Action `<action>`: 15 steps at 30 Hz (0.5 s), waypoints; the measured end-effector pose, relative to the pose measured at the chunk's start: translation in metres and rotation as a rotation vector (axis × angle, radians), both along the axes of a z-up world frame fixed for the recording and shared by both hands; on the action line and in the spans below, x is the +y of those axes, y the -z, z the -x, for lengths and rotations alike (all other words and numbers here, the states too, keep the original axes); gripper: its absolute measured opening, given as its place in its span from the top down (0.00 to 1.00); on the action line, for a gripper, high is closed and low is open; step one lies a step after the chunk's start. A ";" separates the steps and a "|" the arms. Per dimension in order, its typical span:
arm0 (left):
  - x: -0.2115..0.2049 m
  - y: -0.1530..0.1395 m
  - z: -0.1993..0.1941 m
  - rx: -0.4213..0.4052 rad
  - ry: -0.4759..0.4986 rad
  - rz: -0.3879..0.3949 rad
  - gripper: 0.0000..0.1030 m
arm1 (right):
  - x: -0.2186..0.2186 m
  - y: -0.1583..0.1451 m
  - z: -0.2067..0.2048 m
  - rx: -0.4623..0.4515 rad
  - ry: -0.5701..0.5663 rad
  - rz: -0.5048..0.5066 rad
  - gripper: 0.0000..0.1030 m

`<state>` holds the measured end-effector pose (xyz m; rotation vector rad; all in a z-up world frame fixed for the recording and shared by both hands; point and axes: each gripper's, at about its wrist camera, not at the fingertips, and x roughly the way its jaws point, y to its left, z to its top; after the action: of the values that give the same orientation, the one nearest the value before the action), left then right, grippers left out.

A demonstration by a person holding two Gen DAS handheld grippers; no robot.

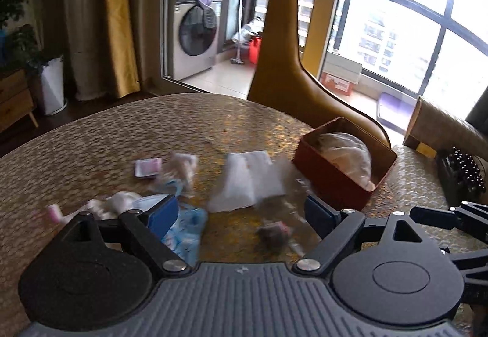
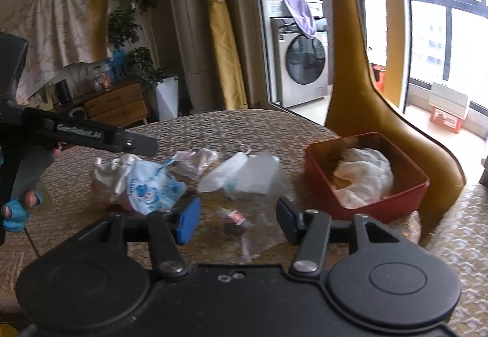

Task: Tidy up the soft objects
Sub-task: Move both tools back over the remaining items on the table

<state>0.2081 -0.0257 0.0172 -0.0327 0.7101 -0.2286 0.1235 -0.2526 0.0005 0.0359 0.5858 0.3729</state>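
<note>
A red box (image 1: 332, 181) (image 2: 384, 205) stands on the right of the round table and holds a white cloth (image 1: 347, 150) (image 2: 363, 175). Loose soft items lie mid-table: a white folded pack (image 1: 247, 181) (image 2: 241, 173), a blue-and-white printed cloth (image 1: 183, 230) (image 2: 152, 187), a pale pink bundle (image 1: 180, 169) (image 2: 198, 161), a whitish cloth (image 1: 116, 202) (image 2: 106, 175), and a small clear packet with a dark thing (image 1: 274, 234) (image 2: 235, 219). My left gripper (image 1: 241, 211) is open and empty over these. My right gripper (image 2: 238, 213) is open and empty above the small packet.
A tall yellow chair back (image 1: 286, 41) (image 2: 350, 62) stands behind the box. A small pink card (image 1: 148, 167) lies on the table (image 1: 91, 135). A black beaded object (image 1: 460, 169) sits at the right edge. The left gripper's body (image 2: 76, 132) shows at the left of the right wrist view.
</note>
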 end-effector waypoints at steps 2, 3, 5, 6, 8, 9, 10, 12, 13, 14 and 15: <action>0.011 0.001 0.007 -0.001 -0.014 0.000 0.10 | 0.007 0.001 0.001 0.001 -0.005 -0.001 0.39; 0.017 0.002 0.010 -0.005 -0.014 0.000 0.10 | 0.010 0.002 0.001 0.002 -0.007 -0.001 0.38; 0.026 0.004 0.018 -0.015 -0.015 -0.003 0.10 | 0.017 0.004 0.000 0.006 -0.013 -0.002 0.36; 0.032 0.004 0.021 -0.019 -0.017 -0.006 0.09 | 0.021 0.005 0.001 0.006 -0.015 -0.002 0.32; 0.038 0.005 0.026 -0.027 -0.019 -0.007 0.09 | 0.027 0.006 0.000 0.007 -0.019 -0.003 0.27; 0.042 0.006 0.028 -0.032 -0.020 -0.006 0.07 | 0.030 0.007 -0.001 0.007 -0.023 -0.006 0.25; 0.046 0.007 0.030 -0.036 -0.023 -0.004 0.02 | 0.033 0.007 -0.001 0.008 -0.027 -0.008 0.25; 0.054 0.008 0.032 -0.037 -0.031 0.005 0.02 | 0.039 0.009 -0.003 0.010 -0.032 -0.015 0.20; 0.059 0.010 0.033 -0.040 -0.037 0.012 0.01 | 0.041 0.010 -0.003 0.012 -0.032 -0.019 0.19; 0.064 0.011 0.034 -0.041 -0.042 0.018 0.01 | 0.044 0.011 -0.004 0.013 -0.032 -0.025 0.16; 0.068 0.013 0.035 -0.042 -0.046 0.023 0.01 | 0.046 0.012 -0.005 0.015 -0.032 -0.028 0.14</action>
<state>0.1728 0.0426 0.0045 -0.0663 0.6642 -0.1927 0.1281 -0.2063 -0.0119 0.0568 0.5962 0.4119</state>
